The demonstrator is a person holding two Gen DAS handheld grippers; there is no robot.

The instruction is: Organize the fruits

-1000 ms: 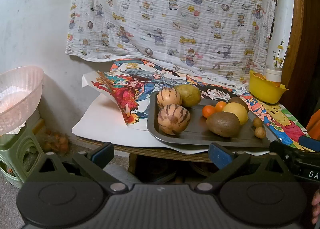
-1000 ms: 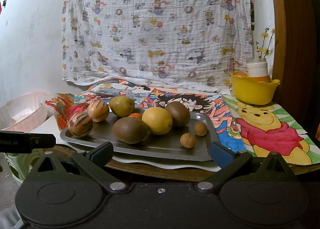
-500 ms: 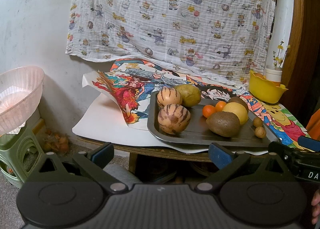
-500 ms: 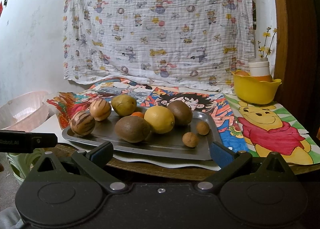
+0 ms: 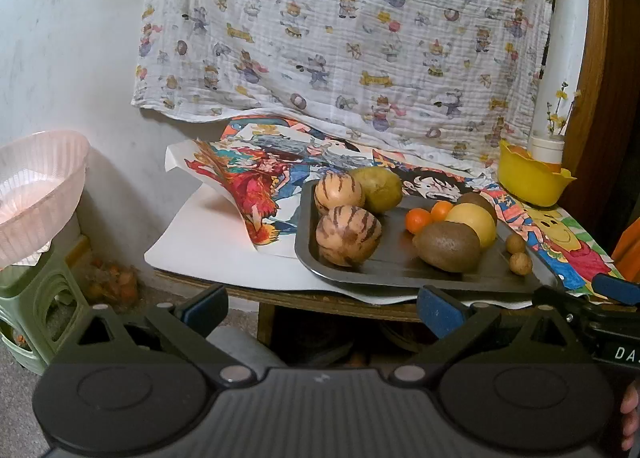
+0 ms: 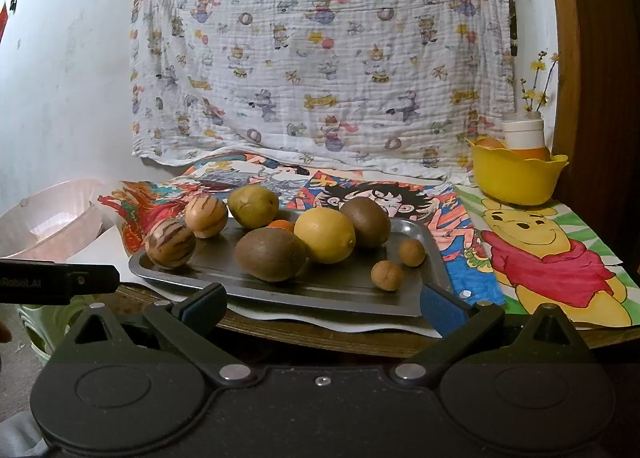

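Observation:
A dark metal tray (image 6: 348, 290) (image 5: 400, 270) on the table holds several fruits: two striped melons (image 6: 170, 242) (image 5: 347, 234), a green pear (image 6: 253, 205), a yellow lemon (image 6: 325, 234), two kiwis (image 6: 270, 254), small oranges (image 5: 416, 218) and two small brown longans (image 6: 387, 276). My left gripper (image 5: 320, 304) is open and empty, below the table's front edge, left of the tray. My right gripper (image 6: 322, 302) is open and empty, just in front of the tray's near rim.
A yellow bowl (image 6: 516, 173) with fruit and a white jar stands at the table's back right. A pink basket (image 5: 36, 185) sits on a green stool at the left. Cartoon posters (image 6: 552, 254) cover the table; a patterned cloth (image 6: 320, 49) hangs behind.
My right gripper has moved a little closer to the tray and slightly left. The left view is nearly unchanged.

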